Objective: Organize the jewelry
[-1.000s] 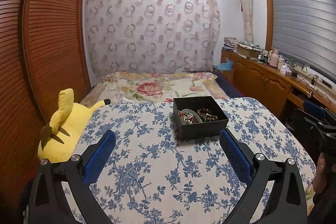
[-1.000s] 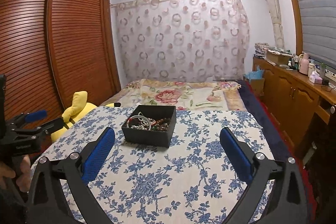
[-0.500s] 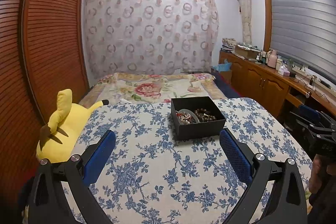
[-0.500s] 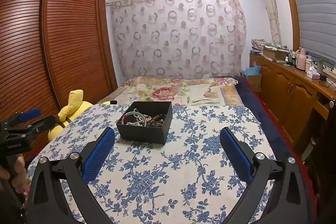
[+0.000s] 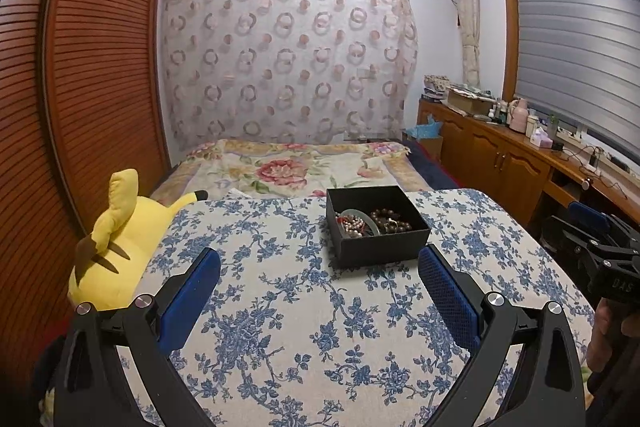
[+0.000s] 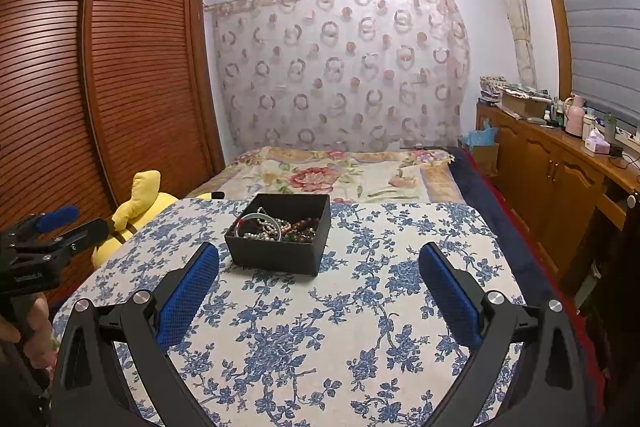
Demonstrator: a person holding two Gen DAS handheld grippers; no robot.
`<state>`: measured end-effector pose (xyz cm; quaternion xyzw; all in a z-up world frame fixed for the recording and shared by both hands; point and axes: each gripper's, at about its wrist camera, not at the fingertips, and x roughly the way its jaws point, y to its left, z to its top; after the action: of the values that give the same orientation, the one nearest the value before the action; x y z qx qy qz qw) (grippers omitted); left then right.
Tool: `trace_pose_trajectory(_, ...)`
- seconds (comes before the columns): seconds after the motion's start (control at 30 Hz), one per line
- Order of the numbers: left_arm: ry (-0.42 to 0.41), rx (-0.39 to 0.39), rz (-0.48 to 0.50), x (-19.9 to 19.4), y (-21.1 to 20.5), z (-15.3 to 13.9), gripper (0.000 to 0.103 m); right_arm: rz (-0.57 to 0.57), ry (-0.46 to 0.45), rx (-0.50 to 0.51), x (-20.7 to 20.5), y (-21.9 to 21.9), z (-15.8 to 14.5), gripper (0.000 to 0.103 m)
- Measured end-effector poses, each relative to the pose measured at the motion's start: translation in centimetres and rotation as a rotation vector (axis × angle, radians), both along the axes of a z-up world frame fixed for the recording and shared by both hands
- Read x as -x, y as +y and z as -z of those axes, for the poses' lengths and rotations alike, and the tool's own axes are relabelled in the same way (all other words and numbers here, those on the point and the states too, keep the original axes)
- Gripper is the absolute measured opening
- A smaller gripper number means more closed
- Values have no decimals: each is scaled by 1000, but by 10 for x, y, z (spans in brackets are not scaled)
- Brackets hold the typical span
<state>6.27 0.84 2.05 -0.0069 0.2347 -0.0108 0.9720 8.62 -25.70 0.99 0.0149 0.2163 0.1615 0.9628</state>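
While the black jewelry box [image 5: 377, 223] sits open-topped on the far middle of the floral-clothed tabletop [image 5: 304, 307], its long axis runs roughly away from the cameras, skewed slightly so one corner faces each view. Inside lie a pale bangle [image 5: 357, 217], a pearl strand [image 6: 262, 231] and dark bead bracelets [image 5: 390, 221], heaped together. Left gripper [image 5: 320, 287] hovers level above the cloth, near the box, jaws spread wide and holding nothing. Right gripper [image 6: 319, 281] hovers likewise, jaws spread, box ahead between the fingers. A yellow plush toy [image 5: 116, 247] lies beside the tabletop's left edge.
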Motion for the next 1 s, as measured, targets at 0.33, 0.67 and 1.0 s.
trace_pose_trajectory(0.33,0,2,0,0,-1,1,96,0,0,0,1,2,-1,101)
trace_pose_trajectory(0.67,-10,-7,0,2,-6,2,96,0,-1,1,2,2,-2,101)
trace_pose_trajectory(1.0,-10,-6,0,3,-5,2,96,-1,-1,3,2,3,-2,101)
